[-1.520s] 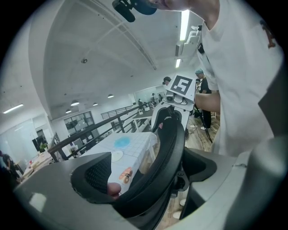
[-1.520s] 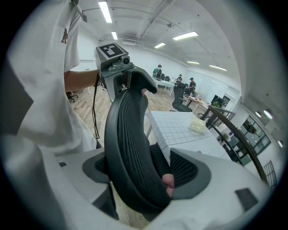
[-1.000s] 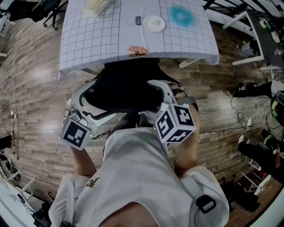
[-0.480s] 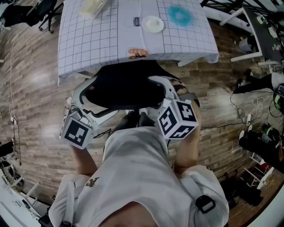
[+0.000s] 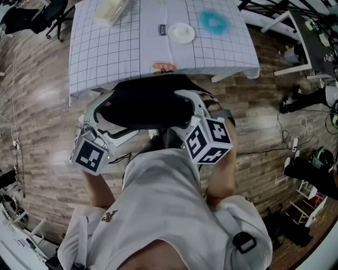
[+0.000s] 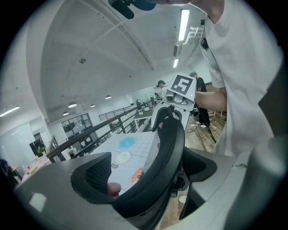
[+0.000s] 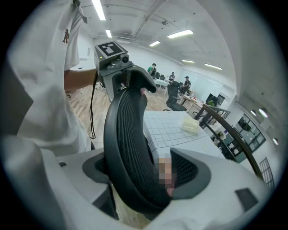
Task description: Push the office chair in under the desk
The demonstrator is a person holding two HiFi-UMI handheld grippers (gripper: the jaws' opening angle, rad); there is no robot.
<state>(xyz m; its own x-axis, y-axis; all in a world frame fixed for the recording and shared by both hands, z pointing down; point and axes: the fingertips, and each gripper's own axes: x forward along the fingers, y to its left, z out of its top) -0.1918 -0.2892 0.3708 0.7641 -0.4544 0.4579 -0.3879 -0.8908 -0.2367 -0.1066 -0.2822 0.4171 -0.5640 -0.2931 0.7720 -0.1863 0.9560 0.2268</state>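
The black mesh office chair (image 5: 145, 105) stands in front of the desk (image 5: 95, 58), which is covered by a white grid cloth; the front of the seat reaches the cloth's hanging edge. My left gripper (image 5: 105, 124) is shut on the left side of the chair's backrest (image 6: 164, 157), whose black rim is pinched between the jaws. My right gripper (image 5: 190, 111) is shut on the backrest's right side, with the mesh (image 7: 128, 148) held between the two pads. In each gripper view the other gripper shows at the far end of the backrest.
A white plate (image 5: 181, 32), a blue round thing (image 5: 214, 21), a cream box (image 5: 110, 9) and an orange item (image 5: 165, 67) lie on the desk. Cables (image 5: 296, 140) and dark gear lie on the wooden floor at right. White table legs (image 5: 280, 23) stand at upper right.
Both grippers have kept their hold on the backrest. The chair and grippers have shifted only slightly toward the desk.
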